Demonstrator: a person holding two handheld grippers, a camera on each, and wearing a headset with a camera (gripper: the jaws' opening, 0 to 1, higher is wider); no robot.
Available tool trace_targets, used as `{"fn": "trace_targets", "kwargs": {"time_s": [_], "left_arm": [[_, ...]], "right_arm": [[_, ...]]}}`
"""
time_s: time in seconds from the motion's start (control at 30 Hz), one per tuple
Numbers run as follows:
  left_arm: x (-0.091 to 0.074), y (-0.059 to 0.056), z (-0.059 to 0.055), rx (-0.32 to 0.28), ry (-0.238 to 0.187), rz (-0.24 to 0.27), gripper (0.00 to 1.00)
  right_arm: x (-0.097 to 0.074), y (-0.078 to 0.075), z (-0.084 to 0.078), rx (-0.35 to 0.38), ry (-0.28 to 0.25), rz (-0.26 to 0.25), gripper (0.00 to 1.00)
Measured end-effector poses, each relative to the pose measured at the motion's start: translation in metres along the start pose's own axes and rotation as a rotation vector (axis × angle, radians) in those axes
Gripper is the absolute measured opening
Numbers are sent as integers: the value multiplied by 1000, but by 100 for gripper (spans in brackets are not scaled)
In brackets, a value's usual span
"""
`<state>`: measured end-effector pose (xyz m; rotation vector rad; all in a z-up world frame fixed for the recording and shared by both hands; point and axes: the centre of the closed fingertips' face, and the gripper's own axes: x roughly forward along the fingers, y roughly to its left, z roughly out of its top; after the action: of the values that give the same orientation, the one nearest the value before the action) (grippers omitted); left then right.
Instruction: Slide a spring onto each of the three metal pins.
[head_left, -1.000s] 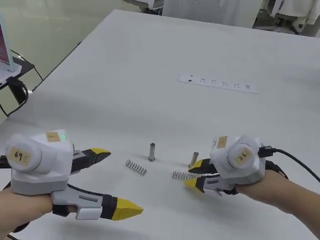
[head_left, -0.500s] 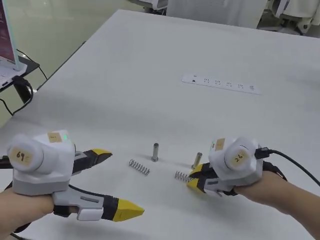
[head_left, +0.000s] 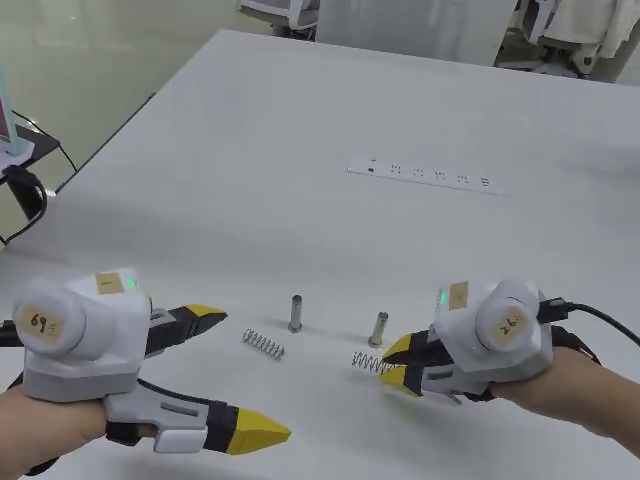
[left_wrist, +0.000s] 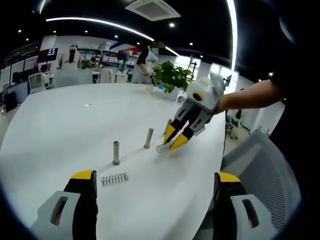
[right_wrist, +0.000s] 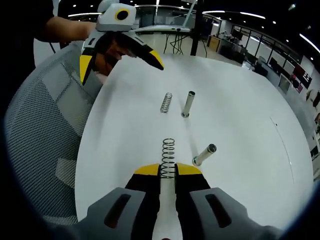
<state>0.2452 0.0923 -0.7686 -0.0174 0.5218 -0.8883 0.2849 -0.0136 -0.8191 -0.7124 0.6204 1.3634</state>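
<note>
My right gripper (head_left: 398, 364) is clamped on one end of a thin wire coil spring (head_left: 367, 361). Its yellow tips pinch the coil low over the smooth white bench (head_left: 300, 150), close to the near edge. Just beyond the coil's free end stands a short steel pin (head_left: 379, 327), a plain upright cylinder. A second pin (head_left: 296, 312) stands to its left, with a loose spring (head_left: 262, 344) lying flat just in front of it. My left gripper (head_left: 236, 377) hovers with its jaws wide apart, holding nothing. A flat white power strip (head_left: 425, 175) lies farther up the bench.

In the left gripper view, my grey, yellow-tipped jaws frame the loose spring (left_wrist: 114, 178) and the second pin (left_wrist: 116, 152) right behind it. The right gripper (left_wrist: 175, 138) reaches in beside the other pin.

In the right gripper view, the spring (right_wrist: 168, 152) sticks straight out from my closed tips. The pin (right_wrist: 204, 155) sits just to its right, apart from it.
</note>
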Motion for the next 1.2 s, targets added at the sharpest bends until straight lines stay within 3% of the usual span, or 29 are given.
{"fn": "trace_targets", "kwargs": {"time_s": [0.27,0.6,0.9,1.03,1.2], "left_arm": [[15,-17,8,40,12,-67,90],[42,-41,18,98,19,-162,82],[63,-54,26,134,11,-213,70],[74,-53,29,154,4,-198,68],[84,-63,39,138,-34,-236,51]], "right_arm": [[-24,6,7,-45,-20,26,8],[-40,24,11,-112,-14,55,8],[-45,32,16,-122,-28,63,8],[-46,35,17,-125,-36,64,8],[-48,36,19,-129,-44,62,8]]}}
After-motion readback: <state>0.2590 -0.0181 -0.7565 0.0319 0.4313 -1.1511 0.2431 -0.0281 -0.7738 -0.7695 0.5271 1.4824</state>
